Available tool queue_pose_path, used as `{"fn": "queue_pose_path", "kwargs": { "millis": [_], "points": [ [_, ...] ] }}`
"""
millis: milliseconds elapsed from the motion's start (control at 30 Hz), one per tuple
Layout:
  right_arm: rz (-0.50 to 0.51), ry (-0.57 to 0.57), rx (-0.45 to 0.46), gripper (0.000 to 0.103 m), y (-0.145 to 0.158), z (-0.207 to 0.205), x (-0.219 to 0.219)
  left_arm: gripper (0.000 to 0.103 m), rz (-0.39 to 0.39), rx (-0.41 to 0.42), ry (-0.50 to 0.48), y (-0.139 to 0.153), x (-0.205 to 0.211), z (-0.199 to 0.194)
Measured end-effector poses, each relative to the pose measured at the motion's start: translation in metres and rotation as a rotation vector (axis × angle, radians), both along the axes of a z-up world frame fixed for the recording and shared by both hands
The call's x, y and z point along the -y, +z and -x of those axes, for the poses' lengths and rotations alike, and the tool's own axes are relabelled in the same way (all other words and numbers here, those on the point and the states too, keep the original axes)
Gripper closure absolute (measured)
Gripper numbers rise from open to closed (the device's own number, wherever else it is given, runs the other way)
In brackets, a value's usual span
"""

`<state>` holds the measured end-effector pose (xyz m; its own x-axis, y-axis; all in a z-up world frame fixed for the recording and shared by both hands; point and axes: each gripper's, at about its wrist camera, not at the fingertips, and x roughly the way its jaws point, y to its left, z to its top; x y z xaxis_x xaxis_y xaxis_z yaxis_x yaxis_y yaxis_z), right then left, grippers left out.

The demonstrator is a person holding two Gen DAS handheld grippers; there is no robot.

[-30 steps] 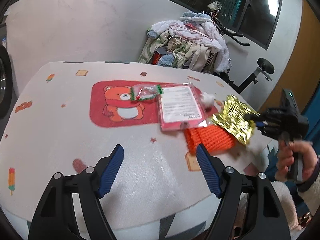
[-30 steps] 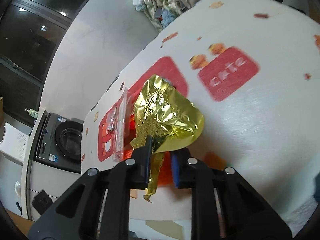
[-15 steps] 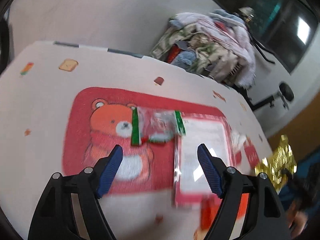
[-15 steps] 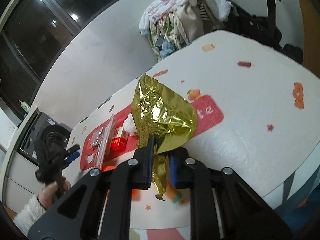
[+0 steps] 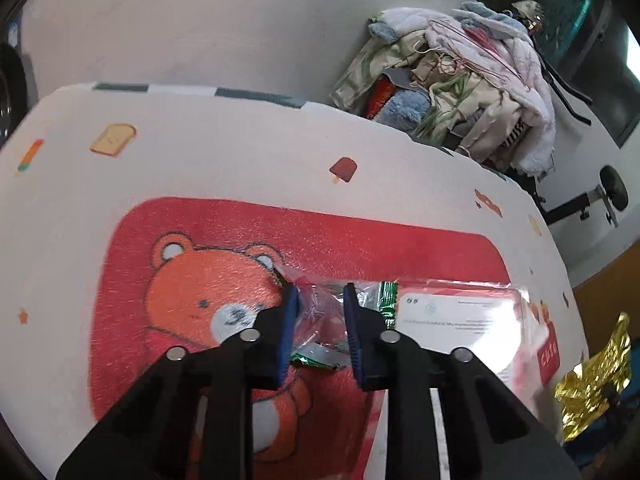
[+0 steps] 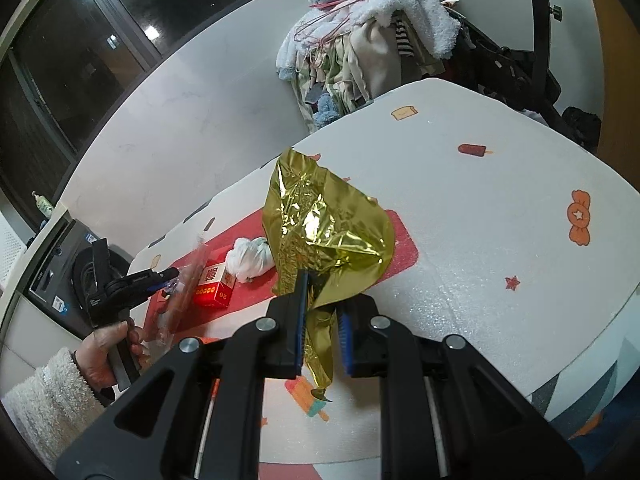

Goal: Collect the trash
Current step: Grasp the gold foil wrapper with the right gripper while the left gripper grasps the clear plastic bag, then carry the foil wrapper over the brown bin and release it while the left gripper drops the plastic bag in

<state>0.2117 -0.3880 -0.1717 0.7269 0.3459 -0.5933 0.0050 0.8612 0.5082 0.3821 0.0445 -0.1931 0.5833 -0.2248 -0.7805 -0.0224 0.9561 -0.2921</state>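
Observation:
A crumpled clear wrapper with green ends (image 5: 320,332) lies on the red bear print of the table cover (image 5: 200,240). My left gripper (image 5: 321,292) is down on it. Its jaws are closing, and the plastic is bunched between the blue pads. The right wrist view shows that gripper (image 6: 168,276) at the far left, held by a hand (image 6: 108,348) in a fluffy white sleeve. My right gripper (image 6: 322,304) is shut on a crinkled gold foil wrapper (image 6: 320,220) and holds it up over the table. The gold foil (image 5: 596,376) also shows at the right edge of the left wrist view.
A flat clear package with a white label (image 5: 460,320) lies just right of the wrapper. A red box (image 6: 212,284) and a white crumpled wad (image 6: 250,258) sit on the red print. A laundry pile (image 5: 460,88) stands behind the table and a washing machine (image 6: 60,264) to the left.
My left gripper travelled forward across the table to the clear wrapper and its jaws went from wide to nearly together around it. The right gripper kept the gold foil and rolled a little.

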Motion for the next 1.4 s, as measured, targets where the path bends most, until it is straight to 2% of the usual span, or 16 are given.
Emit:
{"fn": "queue_pose_path", "kwargs": {
  "millis": [200, 300, 467, 800, 1000, 1133, 1400],
  "points": [
    [0.008, 0.041, 0.022, 0.086, 0.011, 0.006, -0.016, 0.083, -0.044, 0.091, -0.039, 0.039, -0.014, 0.042],
    [0.02, 0.079, 0.036, 0.086, 0.021, 0.013, -0.03, 0.083, -0.076, 0.136, -0.075, 0.062, -0.017, 0.075],
    [0.043, 0.15, 0.049, 0.086, 0.032, 0.034, -0.055, 0.083, -0.124, 0.189, -0.139, 0.083, -0.01, 0.138],
    [0.099, 0.246, 0.046, 0.086, 0.038, 0.09, -0.081, 0.083, -0.098, 0.206, -0.199, 0.09, 0.006, 0.257],
    [0.091, 0.296, 0.009, 0.086, 0.026, 0.131, -0.092, 0.083, -0.089, 0.224, -0.225, 0.091, 0.016, 0.319],
    [0.073, 0.337, -0.032, 0.086, 0.014, 0.151, -0.1, 0.083, -0.08, 0.227, -0.235, 0.088, 0.017, 0.346],
    [0.151, 0.454, -0.134, 0.086, -0.02, 0.187, -0.127, 0.083, -0.05, 0.223, -0.237, 0.078, 0.012, 0.372]
  ]
}}
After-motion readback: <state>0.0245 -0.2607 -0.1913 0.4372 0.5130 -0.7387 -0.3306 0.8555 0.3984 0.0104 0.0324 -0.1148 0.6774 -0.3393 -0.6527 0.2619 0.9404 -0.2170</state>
